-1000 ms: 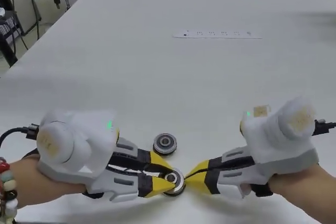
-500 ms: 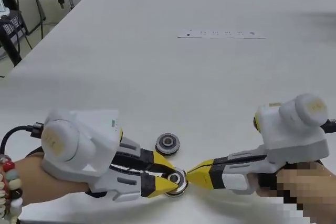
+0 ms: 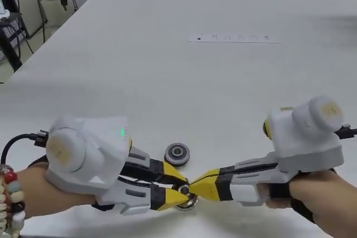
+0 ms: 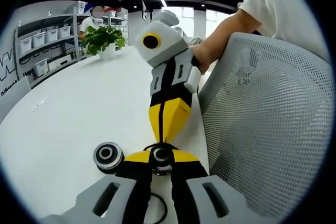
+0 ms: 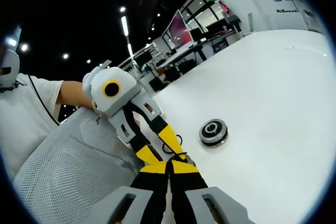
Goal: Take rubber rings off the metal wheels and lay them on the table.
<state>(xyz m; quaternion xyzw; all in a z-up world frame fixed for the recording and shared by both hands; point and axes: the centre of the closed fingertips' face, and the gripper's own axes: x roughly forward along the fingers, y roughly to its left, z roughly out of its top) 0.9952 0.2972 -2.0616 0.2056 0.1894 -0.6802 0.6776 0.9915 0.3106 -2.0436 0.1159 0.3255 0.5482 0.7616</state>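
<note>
— Closer now: the right gripper (image 3: 196, 184) slid in over the near wheel (image 3: 187, 200) by the table (image 3: 167, 93) edge.
— Who holds it?
— The left gripper (image 3: 179, 191) squeezes it. Right jaws, pressed together, seem to nip its rubber ring (image 4: 155, 146), straight ahead of them.
— Sure?
— Left gripper view shows the loop; head view hides it.

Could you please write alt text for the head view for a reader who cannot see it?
Two handheld tools meet tip to tip over a metal wheel near the front of a white table: the left tool grips the wheel, the right tool, tips shut, sits at its rim. A second wheel lies free beyond them.
</note>
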